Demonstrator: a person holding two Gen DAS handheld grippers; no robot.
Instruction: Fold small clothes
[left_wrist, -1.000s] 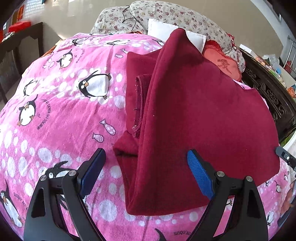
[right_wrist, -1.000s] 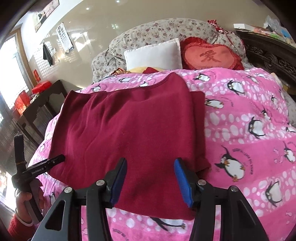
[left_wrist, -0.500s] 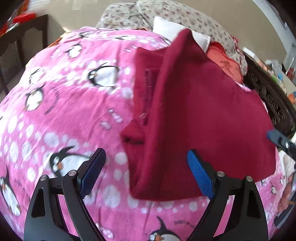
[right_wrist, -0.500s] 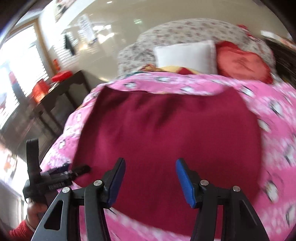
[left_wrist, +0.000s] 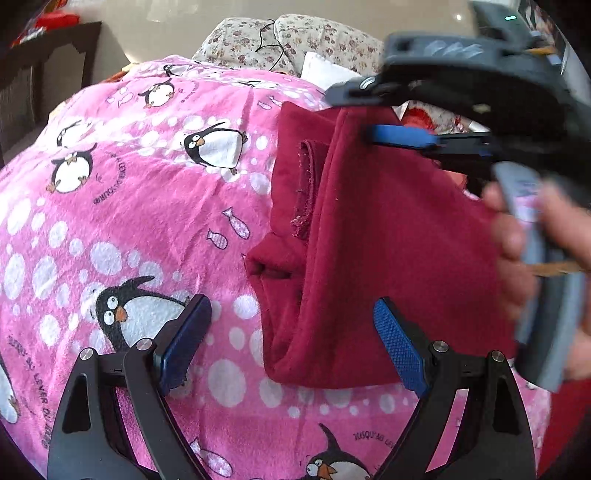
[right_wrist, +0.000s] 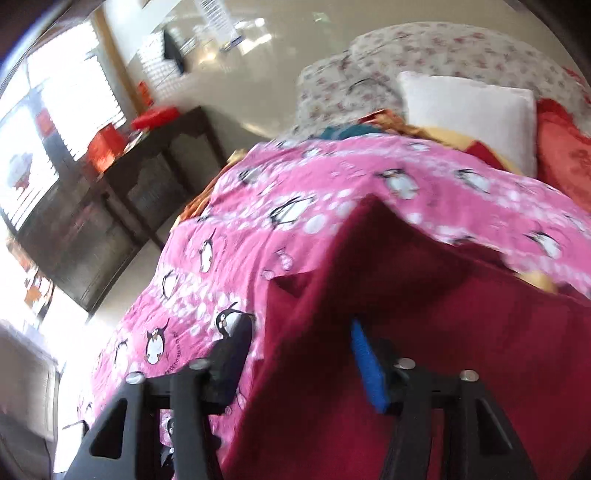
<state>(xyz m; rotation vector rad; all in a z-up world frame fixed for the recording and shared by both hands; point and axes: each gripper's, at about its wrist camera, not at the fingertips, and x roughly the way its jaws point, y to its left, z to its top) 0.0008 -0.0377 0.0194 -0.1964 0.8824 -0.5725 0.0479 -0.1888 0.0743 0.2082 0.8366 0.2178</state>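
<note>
A dark red garment (left_wrist: 388, 240) lies partly folded on the pink penguin blanket (left_wrist: 147, 221); its left side is bunched with a sleeve and seam showing. My left gripper (left_wrist: 291, 343) is open, low over the garment's near left corner, touching nothing. My right gripper (left_wrist: 373, 133) reaches in from the right over the garment's far edge, its blue pad (left_wrist: 402, 134) against the cloth. In the right wrist view the garment (right_wrist: 406, 332) fills the lower right, and the right gripper (right_wrist: 299, 365) stands open with the garment's edge between its jaws.
Floral pillows (left_wrist: 295, 40), a white pillow (right_wrist: 469, 114) and a red heart cushion (right_wrist: 565, 155) lie at the head of the bed. A dark wooden side table (right_wrist: 122, 206) stands left of the bed, with bright windows behind it.
My right gripper has swung left across the garment to its far left edge and now shows in the left wrist view. The left gripper has dropped slightly toward the near corner.
</note>
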